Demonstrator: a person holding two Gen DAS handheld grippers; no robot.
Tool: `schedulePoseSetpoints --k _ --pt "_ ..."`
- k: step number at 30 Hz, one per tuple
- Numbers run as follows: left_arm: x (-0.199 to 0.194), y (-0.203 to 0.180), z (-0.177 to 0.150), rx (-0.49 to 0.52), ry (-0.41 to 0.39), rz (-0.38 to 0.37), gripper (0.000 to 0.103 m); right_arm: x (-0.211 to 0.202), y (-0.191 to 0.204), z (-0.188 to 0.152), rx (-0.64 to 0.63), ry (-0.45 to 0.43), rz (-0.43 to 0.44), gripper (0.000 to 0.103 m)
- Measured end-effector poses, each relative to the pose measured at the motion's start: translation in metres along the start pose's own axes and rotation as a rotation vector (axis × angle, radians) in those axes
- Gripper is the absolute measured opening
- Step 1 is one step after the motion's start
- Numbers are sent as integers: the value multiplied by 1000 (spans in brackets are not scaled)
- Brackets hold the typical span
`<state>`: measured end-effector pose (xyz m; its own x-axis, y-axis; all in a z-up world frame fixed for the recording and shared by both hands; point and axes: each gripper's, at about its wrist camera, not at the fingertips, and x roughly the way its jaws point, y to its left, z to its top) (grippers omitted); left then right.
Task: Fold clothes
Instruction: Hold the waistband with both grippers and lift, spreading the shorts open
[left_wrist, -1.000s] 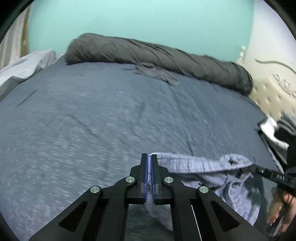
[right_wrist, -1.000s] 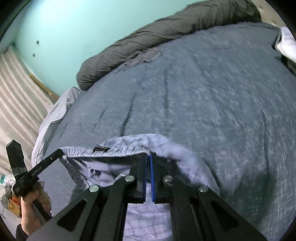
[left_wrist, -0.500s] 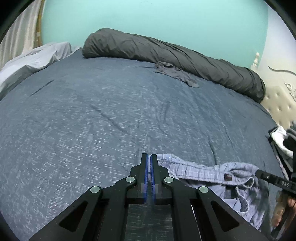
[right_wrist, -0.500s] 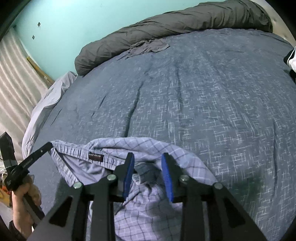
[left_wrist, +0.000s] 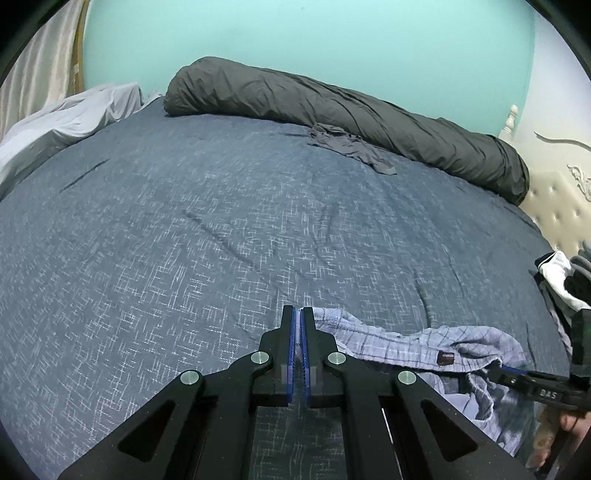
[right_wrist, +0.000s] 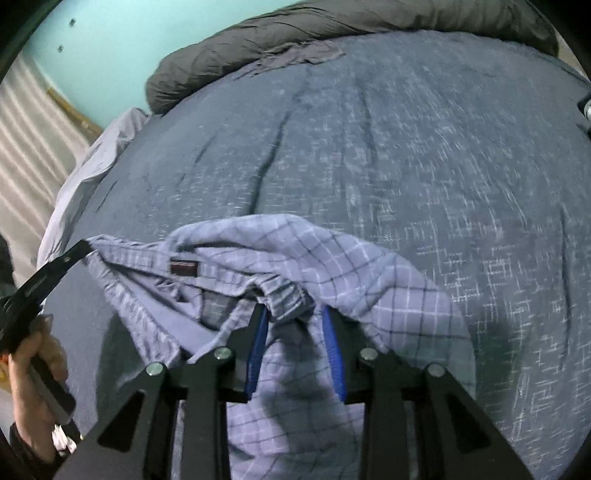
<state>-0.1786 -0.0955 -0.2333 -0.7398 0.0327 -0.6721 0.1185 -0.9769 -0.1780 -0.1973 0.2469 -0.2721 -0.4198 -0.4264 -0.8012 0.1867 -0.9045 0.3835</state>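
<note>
I judged the step in hand to be the spreading of the plaid shorts (right_wrist: 332, 266) on the bed (right_wrist: 406, 147), before any real fold. They lay crumpled in the lower middle of the right wrist frame, the waistband bunched and the dark label (right_wrist: 183, 268) turned up.

My left gripper (left_wrist: 297, 314) had its blue pads pressed together. In the right wrist frame its tip at the left edge met the waistband corner (right_wrist: 94, 243), so I took it to be pinching that corner. My right gripper (right_wrist: 295, 314) stood with its jaws wide apart, and a bunched part of the waistband sat just between them at the tips, not clamped.

In the left wrist frame the shorts stretched from the closed pads toward the lower right, where the right gripper's finger lay beside the cloth.

The next move, as I judged it, called for the right jaws to close on the band there, well apart from the left one, so that the cloth could be pulled flat. The thin cloth could slip or take two layers.
</note>
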Motion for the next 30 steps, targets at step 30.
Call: schedulePoseSetpoints --k 30 --pt "-99 -22 -6 57 -130 -111 3 -127 5 -12 -39 -235 38 3"
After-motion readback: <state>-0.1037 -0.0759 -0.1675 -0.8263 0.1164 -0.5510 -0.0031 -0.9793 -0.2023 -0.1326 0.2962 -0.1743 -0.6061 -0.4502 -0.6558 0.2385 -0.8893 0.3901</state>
